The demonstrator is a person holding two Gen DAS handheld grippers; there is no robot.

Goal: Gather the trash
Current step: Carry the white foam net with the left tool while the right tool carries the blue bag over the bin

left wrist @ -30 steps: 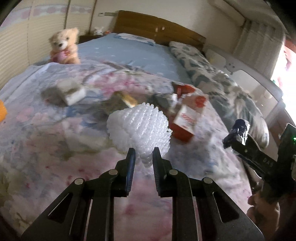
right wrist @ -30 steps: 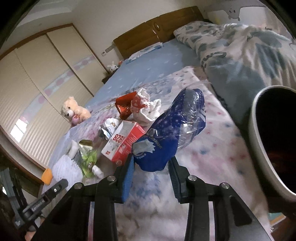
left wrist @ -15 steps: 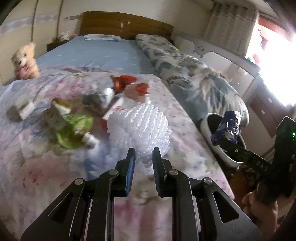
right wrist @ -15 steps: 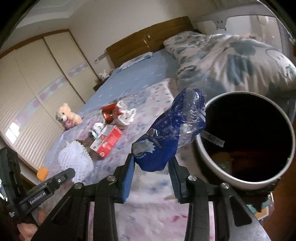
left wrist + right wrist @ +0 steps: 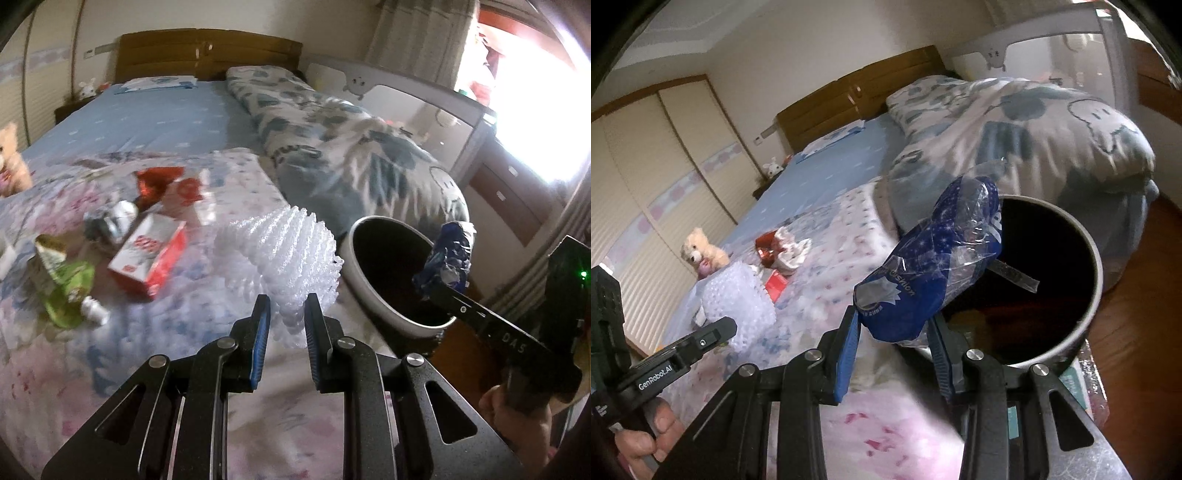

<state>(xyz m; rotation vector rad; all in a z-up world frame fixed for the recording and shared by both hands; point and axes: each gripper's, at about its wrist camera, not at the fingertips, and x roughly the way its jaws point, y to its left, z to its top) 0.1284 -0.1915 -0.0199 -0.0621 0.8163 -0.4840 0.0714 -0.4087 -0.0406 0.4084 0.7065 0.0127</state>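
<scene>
Left gripper [image 5: 286, 321] pinches white foam net [image 5: 288, 254]; right gripper [image 5: 894, 334] clamps blue wrapper [image 5: 934, 273] over trash bin [image 5: 1086, 332].

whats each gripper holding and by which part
Left gripper pinches the white foam net by its lower end. Right gripper clamps the blue plastic bag by its bottom end, beside the bin.

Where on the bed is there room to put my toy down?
Bare spots: the blue sheet up by the headboard, and the flowered cover nearest the claws. Crowded: the middle, around the red box, green wrapper and red wrapper.
</scene>
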